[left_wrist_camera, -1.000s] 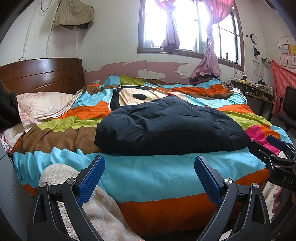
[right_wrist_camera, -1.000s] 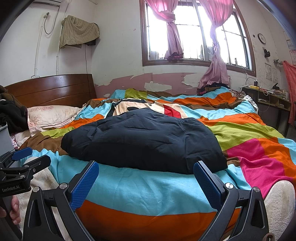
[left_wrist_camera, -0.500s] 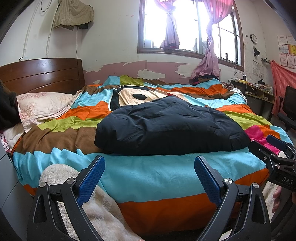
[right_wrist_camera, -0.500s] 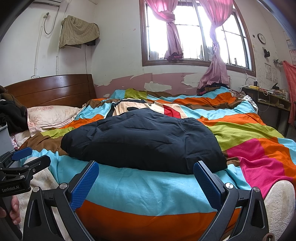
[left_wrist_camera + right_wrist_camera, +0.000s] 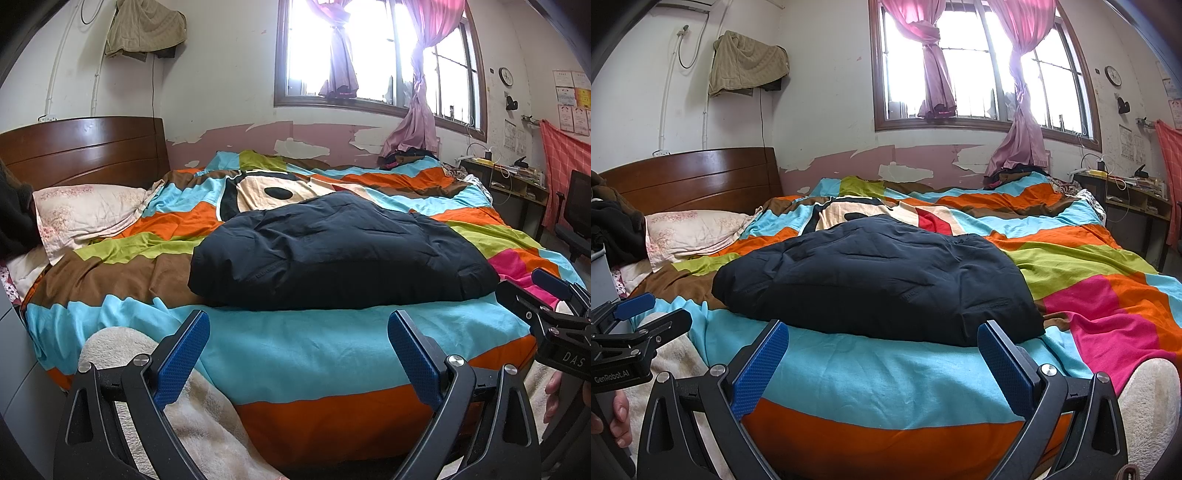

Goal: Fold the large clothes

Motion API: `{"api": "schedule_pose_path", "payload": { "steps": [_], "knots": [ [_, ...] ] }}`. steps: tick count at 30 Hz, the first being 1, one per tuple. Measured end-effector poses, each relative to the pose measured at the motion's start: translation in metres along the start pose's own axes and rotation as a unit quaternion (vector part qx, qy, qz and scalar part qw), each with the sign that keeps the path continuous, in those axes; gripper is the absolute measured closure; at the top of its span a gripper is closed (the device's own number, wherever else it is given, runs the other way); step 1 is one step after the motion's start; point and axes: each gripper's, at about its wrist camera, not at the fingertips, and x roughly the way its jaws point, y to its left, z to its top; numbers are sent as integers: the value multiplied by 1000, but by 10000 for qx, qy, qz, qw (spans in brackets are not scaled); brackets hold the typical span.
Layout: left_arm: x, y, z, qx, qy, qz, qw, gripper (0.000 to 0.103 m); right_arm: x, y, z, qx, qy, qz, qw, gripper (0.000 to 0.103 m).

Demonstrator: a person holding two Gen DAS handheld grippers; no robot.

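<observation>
We see, from both wrist views, a dark navy padded garment (image 5: pixel 340 251) lying in a rounded heap on a striped, multicoloured duvet (image 5: pixel 295 347) that covers a bed with a wooden headboard (image 5: pixel 81 147). The garment rests near the foot of the bed, across the brown and turquoise bands, with its near edge just beyond the tips of both tools.

We hold the left gripper (image 5: pixel 299 354) low at the foot of the bed, its blue-padded fingers (image 5: pixel 183 358) spread wide apart and holding nothing. The right gripper (image 5: pixel 882 363) stands the same way, jaws wide apart and empty, its right pad (image 5: pixel 1004 369) overlapping the garment's near corner in the picture; we cannot tell whether they touch. Each tool appears at the edge of the other's view, with part of a hand (image 5: pixel 617 421) on the left tool's handle.

A cream fleece blanket (image 5: pixel 147 387) hangs over the near left corner of the bed. A floral pillow (image 5: pixel 88 214) lies by the headboard. Behind the bed, a window (image 5: pixel 982 74) with knotted pink curtains (image 5: pixel 934 66) admits bright light, and a beige cloth (image 5: pixel 746 59) hangs high on the wall. A cluttered desk (image 5: pixel 1130 195) stands at the far right.
</observation>
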Motion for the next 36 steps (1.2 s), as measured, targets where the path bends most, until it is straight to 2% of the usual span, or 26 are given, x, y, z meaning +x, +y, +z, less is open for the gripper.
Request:
{"api": "schedule_pose_path", "payload": {
  "steps": [15, 24, 36],
  "knots": [
    [-4, 1, 5, 17, -63, -77, 9999, 8, 0, 0, 0, 12, 2, -11, 10000, 0],
    [-2, -8, 1, 382, -97, -53, 9992, 8, 1, 1, -2, 31, 13, -17, 10000, 0],
    [0, -9, -1, 441, -106, -52, 9990, 8, 4, 1, -5, 35, 101, 14, 9999, 0]
  ]
}}
